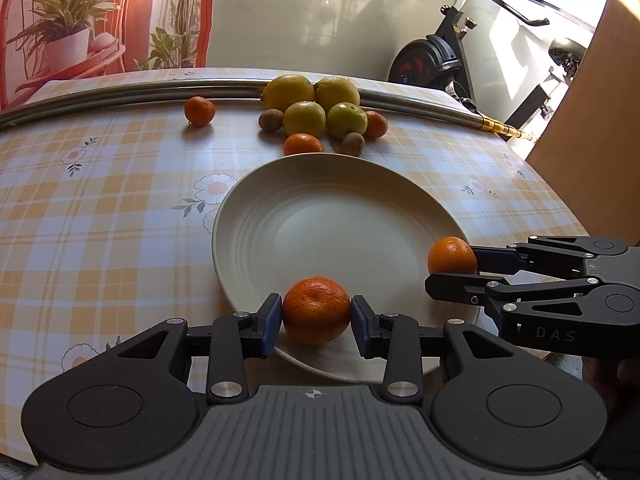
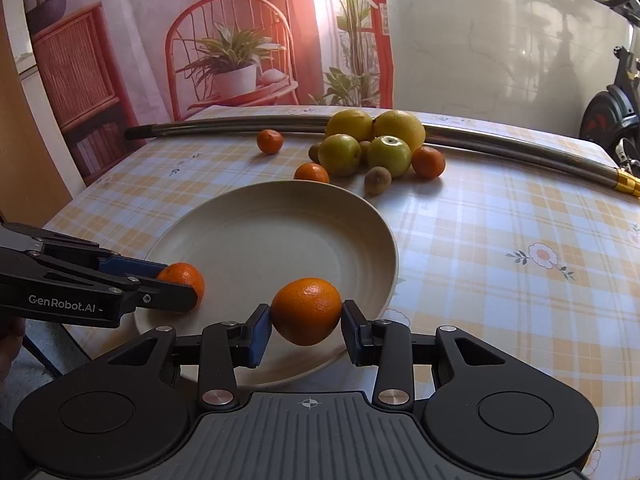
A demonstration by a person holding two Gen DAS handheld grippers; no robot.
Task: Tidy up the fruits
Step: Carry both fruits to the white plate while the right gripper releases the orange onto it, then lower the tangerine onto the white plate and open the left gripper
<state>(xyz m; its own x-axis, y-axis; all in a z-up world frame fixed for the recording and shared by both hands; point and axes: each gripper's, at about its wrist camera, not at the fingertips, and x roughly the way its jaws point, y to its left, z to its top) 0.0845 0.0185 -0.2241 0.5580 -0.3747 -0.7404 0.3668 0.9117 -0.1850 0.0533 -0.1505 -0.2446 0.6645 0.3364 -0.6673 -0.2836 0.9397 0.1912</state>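
Left gripper [image 1: 316,312] is clamping a mandarin [image 1: 316,310] over the near rim of the plate [image 1: 248,216]. Right gripper [image 2: 306,322] is clamping a second mandarin [image 2: 306,311] over the plate's near edge. Remaining fruit pile [image 1: 320,114] is sitting past the plate on the bench [image 1: 100,200], against a metal tube [image 1: 120,94]; one stray mandarin [image 1: 199,111] is lying apart.

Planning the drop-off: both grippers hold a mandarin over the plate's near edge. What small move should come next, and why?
Probably lower the left gripper a little and set its mandarin down on the plate. The plate is bare, the fruit is clamped between the pads above its near rim, and the right gripper holds its own mandarin to the side, so the two are apart.
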